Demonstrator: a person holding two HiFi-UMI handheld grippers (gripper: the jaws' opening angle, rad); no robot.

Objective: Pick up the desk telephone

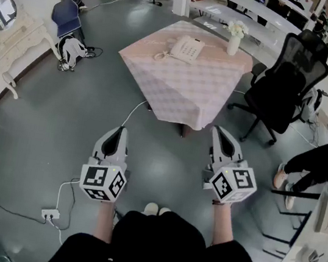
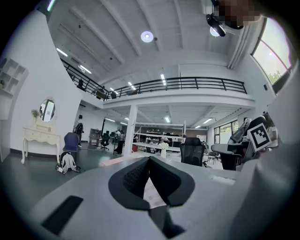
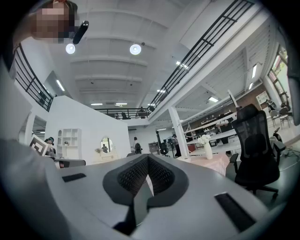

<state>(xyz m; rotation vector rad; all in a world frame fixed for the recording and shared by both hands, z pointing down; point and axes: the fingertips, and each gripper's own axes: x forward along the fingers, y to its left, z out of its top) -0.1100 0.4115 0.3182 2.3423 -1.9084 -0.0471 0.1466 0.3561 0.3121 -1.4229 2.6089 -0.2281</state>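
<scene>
A white desk telephone (image 1: pixel 186 49) with a coiled cord sits on a small table with a pink cloth (image 1: pixel 190 82), far ahead in the head view. My left gripper (image 1: pixel 121 130) and right gripper (image 1: pixel 218 130) are held level well short of the table, over the grey floor, both shut with nothing between their jaws. In the left gripper view the left gripper (image 2: pixel 150 160) shows closed jaws with the pink table (image 2: pixel 117 160) low behind them. In the right gripper view the right gripper (image 3: pixel 148 158) is likewise closed, and the table (image 3: pixel 211 164) lies to its right.
A white vase of flowers (image 1: pixel 235 38) stands on the table's far right corner. A black office chair (image 1: pixel 285 85) stands right of the table. A cable and power strip (image 1: pixel 50 214) lie on the floor at left. A white dresser (image 1: pixel 13 48) lines the left wall.
</scene>
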